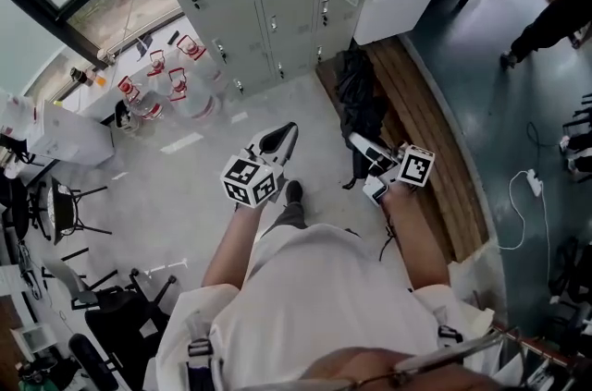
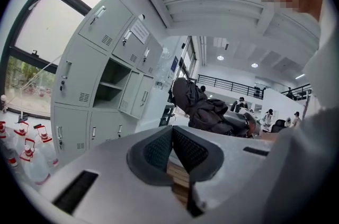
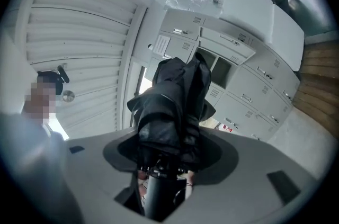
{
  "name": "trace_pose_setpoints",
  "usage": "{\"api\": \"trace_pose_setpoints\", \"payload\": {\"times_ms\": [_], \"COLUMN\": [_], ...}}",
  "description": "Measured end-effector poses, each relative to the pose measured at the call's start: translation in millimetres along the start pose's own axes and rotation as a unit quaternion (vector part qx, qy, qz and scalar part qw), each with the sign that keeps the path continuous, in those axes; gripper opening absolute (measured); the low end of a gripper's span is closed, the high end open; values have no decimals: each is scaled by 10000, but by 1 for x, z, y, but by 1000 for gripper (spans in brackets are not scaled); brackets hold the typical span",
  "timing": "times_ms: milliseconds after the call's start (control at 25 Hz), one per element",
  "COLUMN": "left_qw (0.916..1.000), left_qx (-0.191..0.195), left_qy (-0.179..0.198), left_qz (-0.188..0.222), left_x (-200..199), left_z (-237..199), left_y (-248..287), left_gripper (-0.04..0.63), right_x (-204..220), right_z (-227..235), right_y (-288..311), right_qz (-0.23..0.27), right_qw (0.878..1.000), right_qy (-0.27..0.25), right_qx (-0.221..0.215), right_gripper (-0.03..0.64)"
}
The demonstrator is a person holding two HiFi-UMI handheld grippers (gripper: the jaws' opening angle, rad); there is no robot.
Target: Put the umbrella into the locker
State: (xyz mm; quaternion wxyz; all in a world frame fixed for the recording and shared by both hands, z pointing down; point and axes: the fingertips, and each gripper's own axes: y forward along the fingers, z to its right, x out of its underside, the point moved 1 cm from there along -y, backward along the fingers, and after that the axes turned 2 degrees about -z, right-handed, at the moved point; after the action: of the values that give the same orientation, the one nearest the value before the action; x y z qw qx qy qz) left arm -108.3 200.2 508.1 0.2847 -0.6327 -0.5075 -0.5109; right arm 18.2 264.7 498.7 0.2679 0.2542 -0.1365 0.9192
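Between the jaws of the right gripper (image 3: 168, 163): a black folded umbrella (image 3: 177, 106), pinched just above its dark handle (image 3: 160, 194). Jaws set fairly wide, clamped on both sides of the bunched fabric, with the canopy bundle reaching toward 12 o'clock. Seen from the head view, held at 3 o'clock of the left gripper (image 1: 282, 135), the umbrella's tip aimed at 12 o'clock beside the edge of the wooden bench (image 1: 435, 149). Nothing in the left gripper, its pads (image 2: 159, 149) pressed together at the tips. Toward 11 o'clock of both tools, well apart from the umbrella: grey lockers (image 1: 231, 1), with one open compartment (image 2: 114, 85) showing a shelf inside.
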Motion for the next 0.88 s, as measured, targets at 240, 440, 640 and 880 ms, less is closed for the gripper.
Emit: {"api": "trace_pose_setpoints", "payload": {"times_ms": [240,440,640,880], "left_qw": [9998,9992,9988,9986], "left_qx": [81,299,404,468], "left_qy": [-41,-1,-29,46], "left_qz": [-161,-255,-290,-224], "left_x": [-17,-32,-42,-59], "left_z": [-62,-107,-145,-163], "left_y": [39,76,99,125], "left_gripper": [3,5,3,3], "right_x": [-36,-69,-98,-117], "right_z": [35,65,85,102], "right_y": [49,80,104,124], "right_qz": [20,147,231,107], "right_qw": [9999,9993,9985,9980], "right_qy": [9,-67,-160,-220], "right_qx": [121,331,478,587], "right_gripper": [256,258,258,258]}}
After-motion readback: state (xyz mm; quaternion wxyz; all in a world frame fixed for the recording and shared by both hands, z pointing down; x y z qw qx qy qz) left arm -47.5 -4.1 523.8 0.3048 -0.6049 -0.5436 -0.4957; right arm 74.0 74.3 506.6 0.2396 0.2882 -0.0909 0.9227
